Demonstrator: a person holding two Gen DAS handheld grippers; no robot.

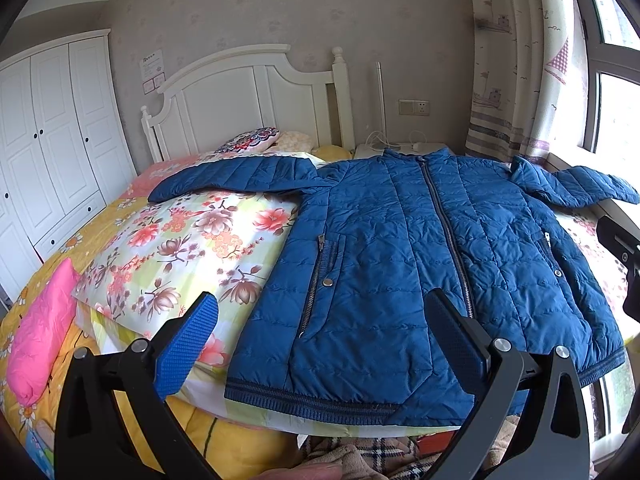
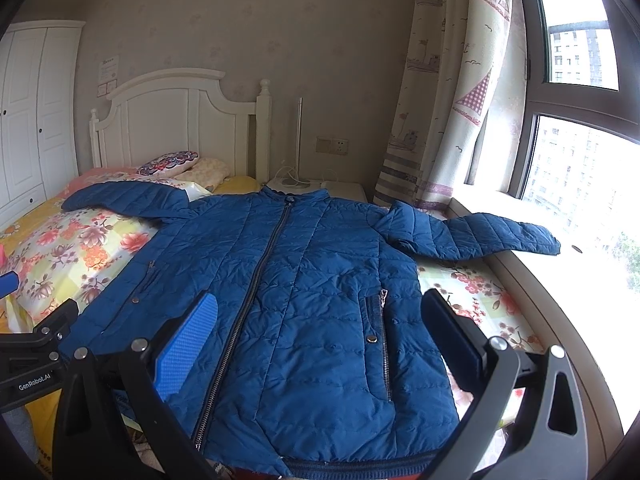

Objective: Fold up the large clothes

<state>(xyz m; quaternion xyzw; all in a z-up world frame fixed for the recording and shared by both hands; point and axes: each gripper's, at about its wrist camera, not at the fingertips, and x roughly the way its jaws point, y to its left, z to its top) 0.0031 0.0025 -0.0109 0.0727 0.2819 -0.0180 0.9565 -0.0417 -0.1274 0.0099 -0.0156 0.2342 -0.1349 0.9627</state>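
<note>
Left gripper [image 1: 320, 344] jaws spread wide, nothing held, hovering over the near hem at the jacket's left front panel; right gripper [image 2: 320, 344] same, wide apart and empty, over the hem on the other side of the zipper. Blue quilted jacket [image 1: 420, 240] lies flat, front up and zipped, on the floral quilt [image 1: 192, 248] on the bed, unfolded, no fold started. Long axis runs 6 to 12 o'clock from both grippers: hem nearest, collar far at 12 by the nightstand [image 1: 400, 148]. Zipper [image 2: 256, 292] goes up the middle, roughly between the two grippers. Left sleeve [image 1: 236, 174] stretches out toward 10 o'clock over the quilt, well away from the left gripper; right sleeve [image 2: 476, 232] goes toward 2 o'clock and rests out on the window sill [image 2: 520, 208]. Each sleeve is on its own gripper's side, so left is nearer the left sleeve, right nearer the right one. Likely next move is a reach forward and outward for a sleeve or side edge to bring it in over the body; puffy fabric may spring back. Pink pillow [image 1: 40, 332] at 9 o'clock, not in the way
</note>
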